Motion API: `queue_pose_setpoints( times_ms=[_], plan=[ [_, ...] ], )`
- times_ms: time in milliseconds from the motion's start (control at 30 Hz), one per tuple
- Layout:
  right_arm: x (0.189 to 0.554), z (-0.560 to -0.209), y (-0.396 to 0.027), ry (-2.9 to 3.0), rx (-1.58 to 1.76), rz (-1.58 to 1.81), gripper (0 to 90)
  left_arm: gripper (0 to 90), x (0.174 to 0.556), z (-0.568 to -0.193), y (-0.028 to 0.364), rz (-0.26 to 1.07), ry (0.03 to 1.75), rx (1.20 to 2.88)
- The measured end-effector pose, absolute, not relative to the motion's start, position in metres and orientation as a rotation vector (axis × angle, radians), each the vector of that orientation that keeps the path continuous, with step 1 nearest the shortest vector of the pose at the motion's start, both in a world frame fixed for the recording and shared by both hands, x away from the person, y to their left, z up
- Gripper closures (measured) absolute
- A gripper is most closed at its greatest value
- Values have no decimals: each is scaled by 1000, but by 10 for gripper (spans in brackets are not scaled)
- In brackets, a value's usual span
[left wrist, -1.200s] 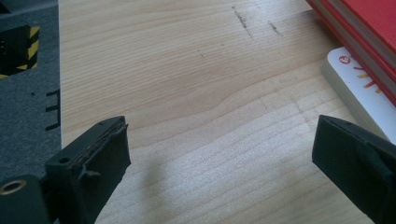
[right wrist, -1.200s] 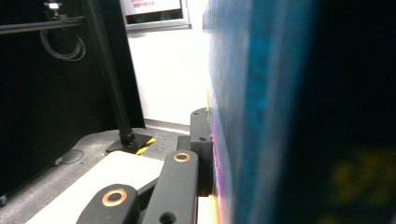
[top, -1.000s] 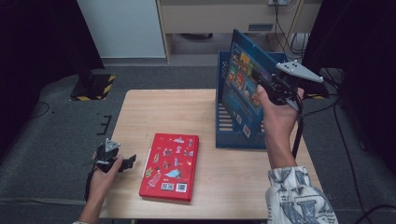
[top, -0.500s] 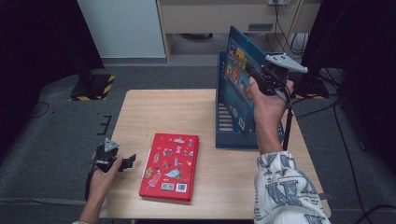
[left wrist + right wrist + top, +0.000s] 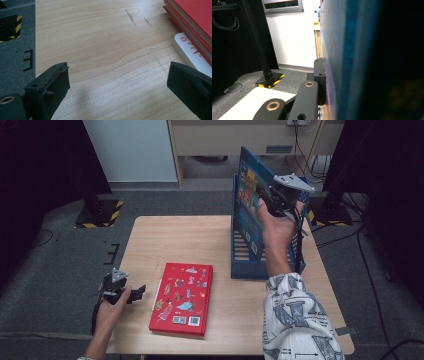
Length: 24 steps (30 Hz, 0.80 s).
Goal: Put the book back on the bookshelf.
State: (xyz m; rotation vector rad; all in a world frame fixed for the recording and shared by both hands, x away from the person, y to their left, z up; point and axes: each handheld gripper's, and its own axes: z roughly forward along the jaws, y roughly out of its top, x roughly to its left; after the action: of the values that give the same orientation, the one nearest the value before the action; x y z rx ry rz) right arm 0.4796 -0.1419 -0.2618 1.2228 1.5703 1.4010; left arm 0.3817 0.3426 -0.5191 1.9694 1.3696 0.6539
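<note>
Wooden desk (image 5: 220, 237) on grey carpet: right gripper (image 5: 270, 202) fingers clamp blue picture book (image 5: 248, 195) upright above blue rack (image 5: 240, 262). Left gripper (image 5: 131, 294) fingers open beside red book (image 5: 182, 297).

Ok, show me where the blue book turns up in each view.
High view: blue book upper right, upright in the blue rack, clamped by the right gripper.
Left gripper view: facing the table and the red book instead.
Right gripper view: blue cover close up across the right half.
Shared landmark: the yellow-black striped stand foot.
</note>
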Motion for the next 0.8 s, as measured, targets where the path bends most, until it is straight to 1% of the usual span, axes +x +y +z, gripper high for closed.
queue_pose_setpoints(
  times_ms=[333,800],
  plan=[
    [490,-267,-134,1562,1210,1368,830,34,382,-519,343,652,1370,1966],
    [493,-271,-128,1548,1200,1358,830,35,382,-519,344,644,1372,1957]
  ],
)
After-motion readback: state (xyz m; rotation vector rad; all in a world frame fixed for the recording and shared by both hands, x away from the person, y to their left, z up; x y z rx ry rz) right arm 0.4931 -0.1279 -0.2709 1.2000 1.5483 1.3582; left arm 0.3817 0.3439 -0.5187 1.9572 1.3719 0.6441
